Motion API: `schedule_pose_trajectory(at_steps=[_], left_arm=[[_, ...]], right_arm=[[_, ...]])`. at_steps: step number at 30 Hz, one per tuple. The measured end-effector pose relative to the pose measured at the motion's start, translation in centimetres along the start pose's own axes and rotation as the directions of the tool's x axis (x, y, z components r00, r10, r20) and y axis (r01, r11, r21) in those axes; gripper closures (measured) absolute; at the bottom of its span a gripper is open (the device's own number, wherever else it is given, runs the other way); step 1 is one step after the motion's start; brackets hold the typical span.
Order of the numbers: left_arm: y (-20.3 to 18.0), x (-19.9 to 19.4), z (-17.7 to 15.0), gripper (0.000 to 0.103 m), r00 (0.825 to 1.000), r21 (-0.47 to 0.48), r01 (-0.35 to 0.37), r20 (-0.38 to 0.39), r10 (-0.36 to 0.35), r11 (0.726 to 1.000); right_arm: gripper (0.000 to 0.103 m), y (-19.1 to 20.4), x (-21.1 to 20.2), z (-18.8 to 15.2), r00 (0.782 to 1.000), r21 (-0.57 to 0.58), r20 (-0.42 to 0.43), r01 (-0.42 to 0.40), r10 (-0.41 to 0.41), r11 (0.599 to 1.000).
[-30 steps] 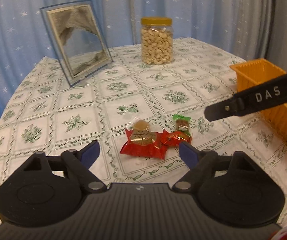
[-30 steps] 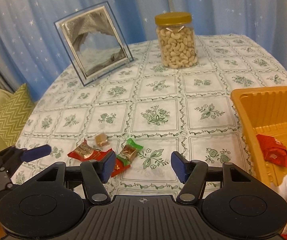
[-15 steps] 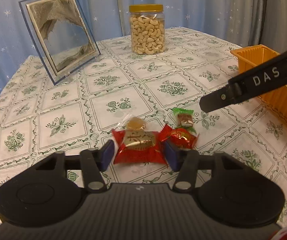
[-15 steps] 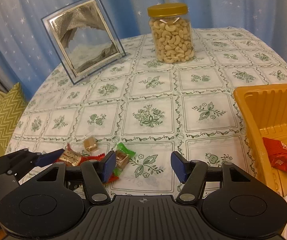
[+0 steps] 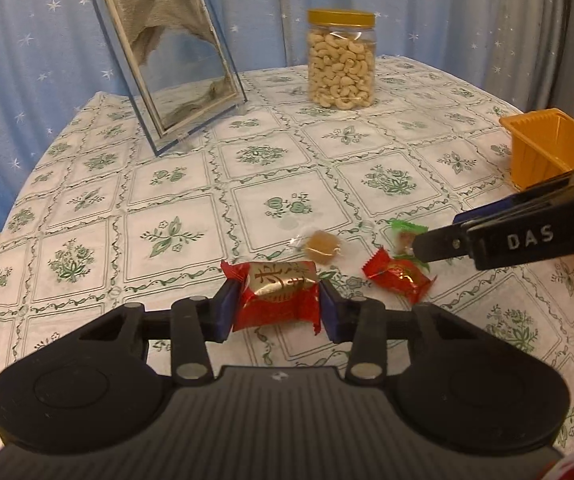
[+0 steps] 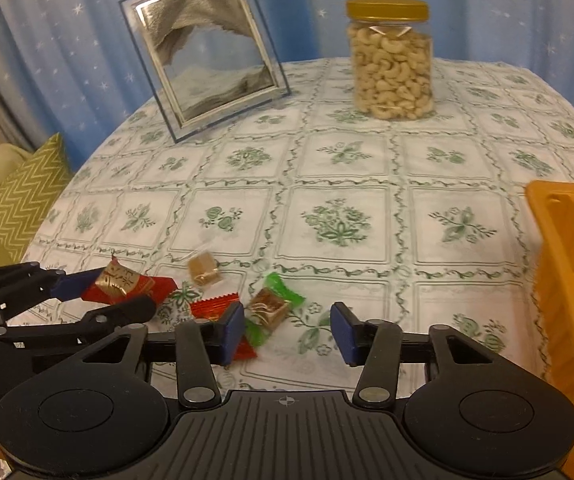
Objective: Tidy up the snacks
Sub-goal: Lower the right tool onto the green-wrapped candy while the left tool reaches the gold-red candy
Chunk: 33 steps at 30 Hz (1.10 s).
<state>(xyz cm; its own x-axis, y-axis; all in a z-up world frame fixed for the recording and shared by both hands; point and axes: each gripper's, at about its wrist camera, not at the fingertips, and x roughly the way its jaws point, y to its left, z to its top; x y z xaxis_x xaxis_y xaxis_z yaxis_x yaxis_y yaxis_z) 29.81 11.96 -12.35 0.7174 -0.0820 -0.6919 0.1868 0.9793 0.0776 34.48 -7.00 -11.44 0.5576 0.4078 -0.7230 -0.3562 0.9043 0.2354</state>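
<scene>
A red-and-gold snack packet lies at the table's near edge between the blue pads of my left gripper. Its jaws are closing and both pads touch the packet's sides. The right wrist view shows that packet in the left gripper. My right gripper hovers low over a green-wrapped candy; its jaws are closing, the candy sits beside the left pad and the right pad stands apart. A small red packet and a clear-wrapped brown candy lie close by.
An orange tray stands at the right edge with a red packet inside. At the back stand a cashew jar and a tilted glass picture frame. A green zigzag cushion lies beyond the table's left edge.
The left jaws have narrowed from wide apart onto the red-and-gold packet. The right gripper has come down and closer to the green candy, and its jaws have narrowed.
</scene>
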Motion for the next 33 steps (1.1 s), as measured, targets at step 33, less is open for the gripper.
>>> schedule_pose_trajectory(at_steps=[33], left_arm=[[-0.9,-1.3,-0.3,0.064,0.999,-0.016,0.031,0.023,-0.031,0.999]], right_arm=[[0.083,1.1,0.2,0.7,0.997,-0.027,0.022,0.079,-0.078,0.997]])
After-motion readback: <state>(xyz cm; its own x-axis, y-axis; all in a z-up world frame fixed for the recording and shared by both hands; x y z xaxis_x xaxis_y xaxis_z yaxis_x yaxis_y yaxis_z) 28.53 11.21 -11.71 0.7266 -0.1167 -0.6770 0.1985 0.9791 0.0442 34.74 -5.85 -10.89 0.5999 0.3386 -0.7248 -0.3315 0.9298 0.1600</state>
